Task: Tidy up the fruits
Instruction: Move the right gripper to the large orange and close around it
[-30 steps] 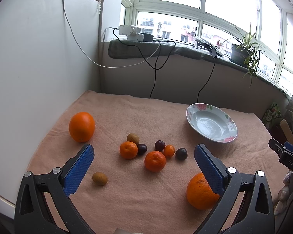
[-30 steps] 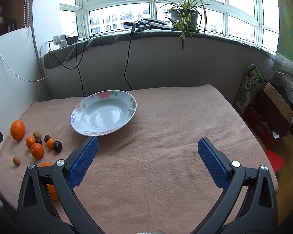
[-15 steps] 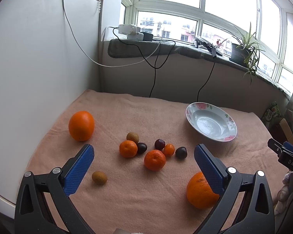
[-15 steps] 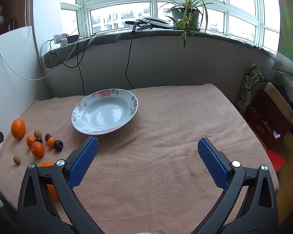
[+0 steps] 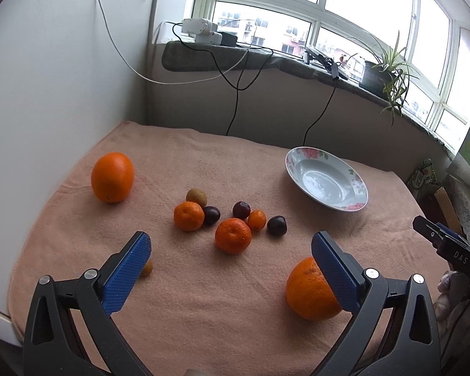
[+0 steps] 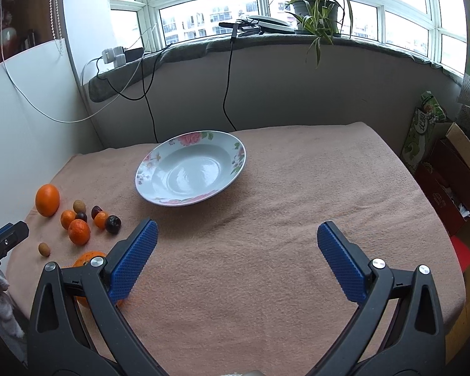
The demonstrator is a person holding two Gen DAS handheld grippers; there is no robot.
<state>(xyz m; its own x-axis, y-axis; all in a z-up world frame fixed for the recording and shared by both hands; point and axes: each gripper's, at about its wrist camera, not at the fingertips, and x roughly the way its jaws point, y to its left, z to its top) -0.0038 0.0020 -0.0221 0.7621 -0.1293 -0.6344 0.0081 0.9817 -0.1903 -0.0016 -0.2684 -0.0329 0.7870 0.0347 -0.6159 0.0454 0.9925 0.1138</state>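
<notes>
A cluster of small fruit lies mid-cloth: a mandarin (image 5: 233, 235), a second mandarin (image 5: 188, 216), a kumquat (image 5: 256, 219), three dark plums such as one (image 5: 276, 225), and a kiwi (image 5: 196, 197). A big orange (image 5: 112, 177) sits far left; another big orange (image 5: 310, 291) is partly behind my left gripper's right finger. A small brown kiwi (image 5: 147, 268) peeks from behind the left finger. My left gripper (image 5: 230, 264) hangs open above the cloth, just short of the cluster. The floral plate (image 6: 191, 172) stands empty ahead of my open right gripper (image 6: 236, 255).
A peach cloth (image 6: 282, 219) covers the table. A white panel (image 5: 47, 94) borders the left side, a grey wall and windowsill with cables and a potted plant (image 6: 316, 9) the back. Cardboard boxes (image 6: 451, 185) stand beyond the right edge. The right gripper's tip (image 5: 445, 244) shows at the left view's right edge.
Both grippers have edged forward a little: the fruit and the plate sit slightly nearer and lower in their views. Nothing on the cloth has moved.
</notes>
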